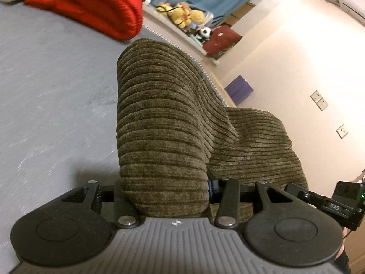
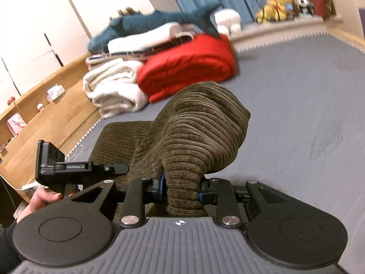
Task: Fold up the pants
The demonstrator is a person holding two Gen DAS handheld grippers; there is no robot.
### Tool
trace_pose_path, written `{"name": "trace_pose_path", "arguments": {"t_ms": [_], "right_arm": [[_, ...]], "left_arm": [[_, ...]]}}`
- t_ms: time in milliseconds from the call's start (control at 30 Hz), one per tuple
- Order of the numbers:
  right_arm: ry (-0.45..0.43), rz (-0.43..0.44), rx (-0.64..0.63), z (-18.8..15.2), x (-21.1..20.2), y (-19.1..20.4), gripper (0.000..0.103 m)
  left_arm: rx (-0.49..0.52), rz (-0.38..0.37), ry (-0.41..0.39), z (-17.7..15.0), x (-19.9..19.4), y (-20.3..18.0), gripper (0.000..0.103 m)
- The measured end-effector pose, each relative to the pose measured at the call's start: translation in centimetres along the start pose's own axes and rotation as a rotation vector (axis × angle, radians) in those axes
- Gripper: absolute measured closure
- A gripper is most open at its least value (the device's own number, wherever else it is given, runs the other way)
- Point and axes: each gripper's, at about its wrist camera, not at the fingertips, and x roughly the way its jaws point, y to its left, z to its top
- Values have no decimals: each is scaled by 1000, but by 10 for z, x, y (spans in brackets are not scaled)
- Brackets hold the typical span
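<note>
The pants [image 1: 168, 123] are olive-brown ribbed corduroy. In the left wrist view they bulge up from my left gripper [image 1: 166, 194], which is shut on a thick fold of them; the fabric hides its fingertips. In the right wrist view my right gripper [image 2: 180, 189] is shut on another bunch of the pants [image 2: 196, 132], which rise in a hump above the grey bed surface [image 2: 296, 114]. The other gripper's body [image 2: 75, 166] and the hand holding it show at the left, also at the cloth.
A folded red blanket [image 1: 91, 4] [image 2: 189, 64] lies on the grey bed [image 1: 45, 91], with white towels [image 2: 111, 89] and a blue plush shark [image 2: 146, 22] beside it. Plush toys [image 1: 182, 13] sit on a ledge. A wooden shelf [image 2: 45, 114] borders the bed.
</note>
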Motion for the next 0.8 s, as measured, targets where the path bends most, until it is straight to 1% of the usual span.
{"name": "trace_pose_path", "arguments": {"t_ms": [33,67,100,133,167,200,233,267,333,367,400,433,467,500,533,567,600,633,667,700,733,767,800], "right_arm": [[3,6,7,1,4,-14,76],[20,0,35,1,14,-31,73],[56,-43,89,-4,29,-54,61],[88,-124,134,-9,40,-74,57],[125,-269,166,-17,52,-92,54],[162,-435,170,-25,60,-106,55],[170,-517,158,-29,62,-112,55],[163,-527,152,-31,60,-116,55],[156,-416,143,-28,53,-110,55],[140,-354,105,-26,48,-101,55],[127,-301,41,-25,45,-89,55],[132,-267,-16,-26,45,-80,55],[177,-231,-77,-31,49,-72,55],[279,-198,-117,-40,60,-68,58],[392,-170,-154,-55,67,-70,60],[487,-156,-248,-73,76,-65,59],[516,-179,-384,-85,79,-56,59],[527,-200,-482,-88,79,-47,59],[518,-184,-457,-79,75,-48,60],[481,-132,-369,-62,68,-53,61],[433,-89,-307,-48,61,-58,62],[359,-64,-256,-33,51,-65,62],[280,-65,-210,-20,44,-71,58]], "left_arm": [[-8,5,7,2,11,2,44],[-11,39,23,3,23,6,38],[9,122,34,1,33,9,27],[42,275,33,-1,42,10,24],[67,414,34,-2,47,10,25],[99,528,40,-4,50,9,26],[135,574,28,-4,50,4,26],[155,560,0,-5,44,-1,26],[207,489,-36,-9,33,-16,30],[239,455,-43,-13,29,-24,31],[284,421,-45,-17,29,-35,33],[332,390,-34,-23,28,-45,36],[378,360,-13,-32,29,-52,38],[424,323,28,-40,34,-59,39],[458,293,89,-45,44,-63,39],[493,289,192,-57,54,-59,40],[551,340,284,-73,68,-56,40],[638,401,317,-88,73,-52,39],[679,419,327,-94,76,-54,39],[675,416,324,-94,75,-56,39],[645,405,316,-90,73,-57,39],[610,396,305,-84,71,-56,39],[583,389,293,-79,70,-56,39]]}}
